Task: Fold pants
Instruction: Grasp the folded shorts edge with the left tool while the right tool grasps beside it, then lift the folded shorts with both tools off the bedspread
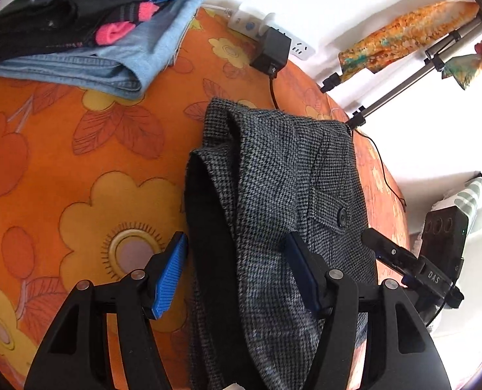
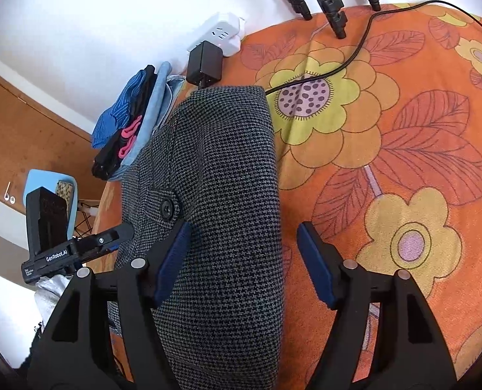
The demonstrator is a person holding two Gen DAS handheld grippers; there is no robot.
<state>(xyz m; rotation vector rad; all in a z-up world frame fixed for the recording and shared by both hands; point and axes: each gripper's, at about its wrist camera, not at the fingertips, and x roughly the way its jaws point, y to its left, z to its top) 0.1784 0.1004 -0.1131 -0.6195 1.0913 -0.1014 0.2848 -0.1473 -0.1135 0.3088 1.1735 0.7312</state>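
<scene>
Pants (image 1: 273,195) of grey houndstooth cloth lie folded lengthwise on the bed (image 1: 62,169), which has an orange flowered sheet. Their black lining shows along one side, and a buttoned pocket flap (image 1: 340,216) faces up. The left gripper (image 1: 237,260) is released, its jaws wide apart over the cloth, one finger above the sheet and the other above the pants. The right gripper (image 2: 244,260) is released too, straddling the folded edge. A clothes pile (image 1: 84,32) sits at the far edge, near a power strip (image 1: 270,37) with a black adapter (image 1: 271,52).
</scene>
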